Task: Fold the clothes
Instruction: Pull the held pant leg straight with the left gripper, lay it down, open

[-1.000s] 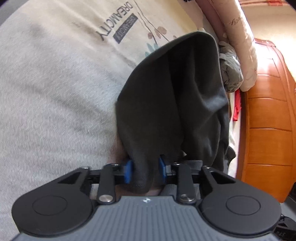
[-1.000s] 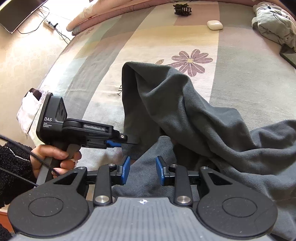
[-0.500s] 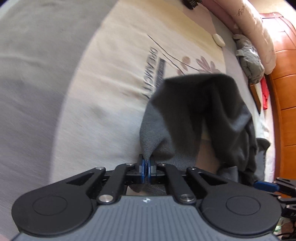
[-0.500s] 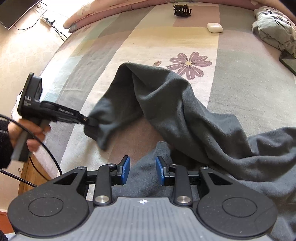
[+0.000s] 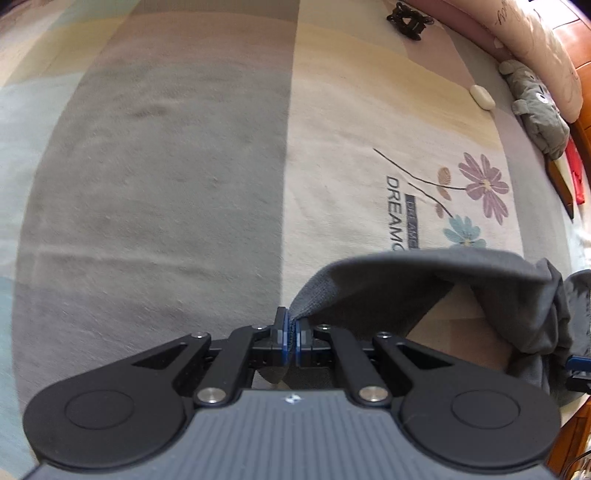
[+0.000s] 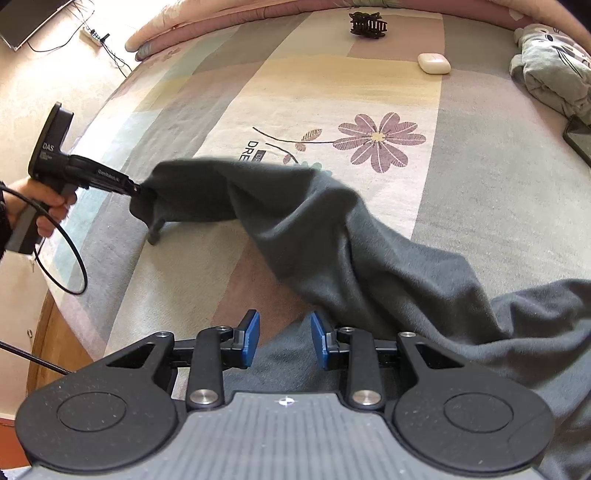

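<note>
Black gripper [image 6: 284, 338] (blue pads [image 6: 252, 332]), silver screws, looping cable.

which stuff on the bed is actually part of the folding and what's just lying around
In the job:
dark grey garment
left gripper, shut on its end
right gripper, open over it

Lying about:
hair claw clip
white earbud case
grey cat plush
</note>
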